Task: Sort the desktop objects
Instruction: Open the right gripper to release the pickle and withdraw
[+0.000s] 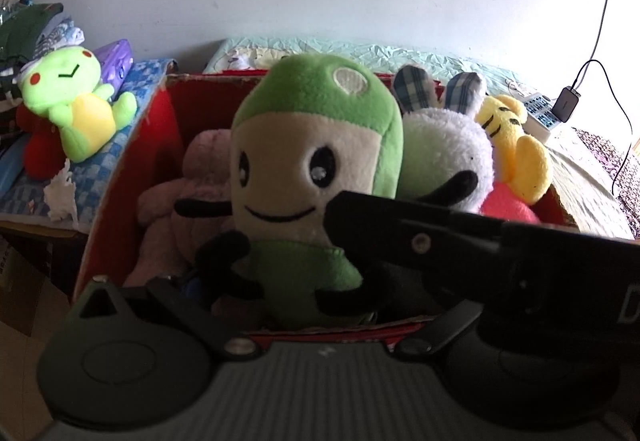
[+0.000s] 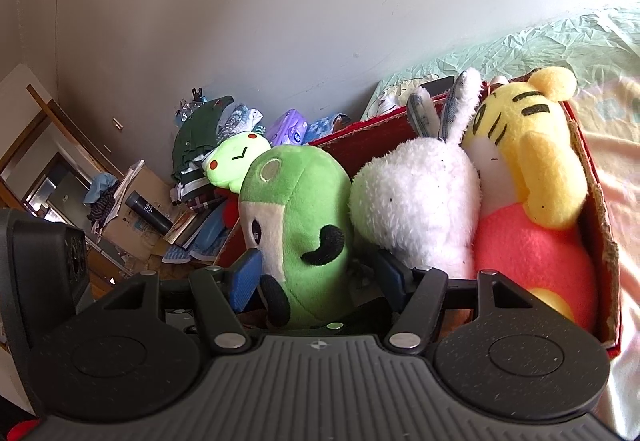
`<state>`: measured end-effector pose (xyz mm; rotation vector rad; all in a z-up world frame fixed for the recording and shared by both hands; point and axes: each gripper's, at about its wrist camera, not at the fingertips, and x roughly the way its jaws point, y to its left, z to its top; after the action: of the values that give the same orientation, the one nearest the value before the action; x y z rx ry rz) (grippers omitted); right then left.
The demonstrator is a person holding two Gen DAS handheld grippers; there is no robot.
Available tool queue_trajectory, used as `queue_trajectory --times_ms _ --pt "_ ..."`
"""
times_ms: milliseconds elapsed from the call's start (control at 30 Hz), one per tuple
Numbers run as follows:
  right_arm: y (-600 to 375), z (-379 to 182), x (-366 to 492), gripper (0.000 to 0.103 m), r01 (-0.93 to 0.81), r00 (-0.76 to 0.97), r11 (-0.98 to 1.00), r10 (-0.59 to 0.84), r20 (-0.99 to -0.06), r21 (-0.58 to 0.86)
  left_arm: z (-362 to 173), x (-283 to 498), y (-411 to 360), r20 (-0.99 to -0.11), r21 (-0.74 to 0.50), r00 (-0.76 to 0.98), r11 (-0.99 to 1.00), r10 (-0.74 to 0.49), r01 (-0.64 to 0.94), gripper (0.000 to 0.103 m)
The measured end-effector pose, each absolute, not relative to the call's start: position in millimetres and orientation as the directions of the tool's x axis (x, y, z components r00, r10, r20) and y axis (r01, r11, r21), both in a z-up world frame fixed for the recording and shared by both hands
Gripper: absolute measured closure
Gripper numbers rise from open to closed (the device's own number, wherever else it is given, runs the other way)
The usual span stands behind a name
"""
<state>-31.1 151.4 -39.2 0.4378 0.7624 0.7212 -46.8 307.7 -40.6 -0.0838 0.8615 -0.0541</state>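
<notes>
A green and cream plush doll (image 1: 312,177) with black arms stands upright in a red cardboard box (image 1: 120,193). My right gripper (image 2: 316,277) has its blue pads (image 2: 244,281) on both sides of the doll's (image 2: 296,225) lower body; whether they press it is unclear. It reaches in from the right in the left wrist view (image 1: 400,241). My left gripper (image 1: 280,305) is wide, its fingertips hidden low behind the doll and box edge. In the box also lie a white rabbit plush (image 2: 420,201), a yellow tiger plush (image 2: 528,161) and a pink plush (image 1: 188,193).
A light green frog plush (image 1: 76,97) lies on a blue checked cloth (image 1: 100,169) left of the box, with a purple pack (image 1: 116,57) and piled clothes (image 2: 200,137) behind. A bed with a pale green sheet (image 1: 400,57) runs behind the box. A charger and cable (image 1: 564,105) hang at right.
</notes>
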Motion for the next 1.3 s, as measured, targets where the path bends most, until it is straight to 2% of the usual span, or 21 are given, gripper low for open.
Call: queue_trajectory --times_ms 233,467,667,833,1033,1300 --pt "150.2 -34.4 -42.4 0.038 -0.436 0.534 0.699 0.708 -0.463 0.566 -38.3 -55.3 309.6 -0.727 -0.11 0.68 0.994 -0.095 0.021 0.002" --pt "149.2 -33.0 -55.1 0.036 -0.434 0.57 0.724 0.681 -0.459 0.536 -31.9 -72.9 300.2 -0.67 -0.06 0.739 0.998 -0.068 0.037 0.001" --pt "140.7 -38.5 -66.7 0.034 -0.403 0.586 0.707 0.687 -0.43 0.581 -28.0 -91.3 295.2 -0.623 -0.038 0.78 0.998 -0.055 0.041 0.001" --pt "141.1 -35.9 -74.1 0.034 -0.449 0.571 0.684 0.714 -0.404 0.575 -28.9 -104.6 289.2 -0.602 -0.007 0.797 0.999 -0.045 0.05 0.001" --pt "141.5 -30.9 -69.6 0.034 -0.522 0.502 0.642 0.764 -0.405 0.562 -26.8 -112.9 285.6 -0.616 -0.017 0.788 1.0 -0.018 0.009 0.001" --pt "119.0 -30.2 -67.9 0.034 -0.558 0.405 0.597 0.802 -0.439 0.576 -36.0 -117.8 257.3 -0.695 -0.003 0.719 0.999 0.023 -0.034 0.001"
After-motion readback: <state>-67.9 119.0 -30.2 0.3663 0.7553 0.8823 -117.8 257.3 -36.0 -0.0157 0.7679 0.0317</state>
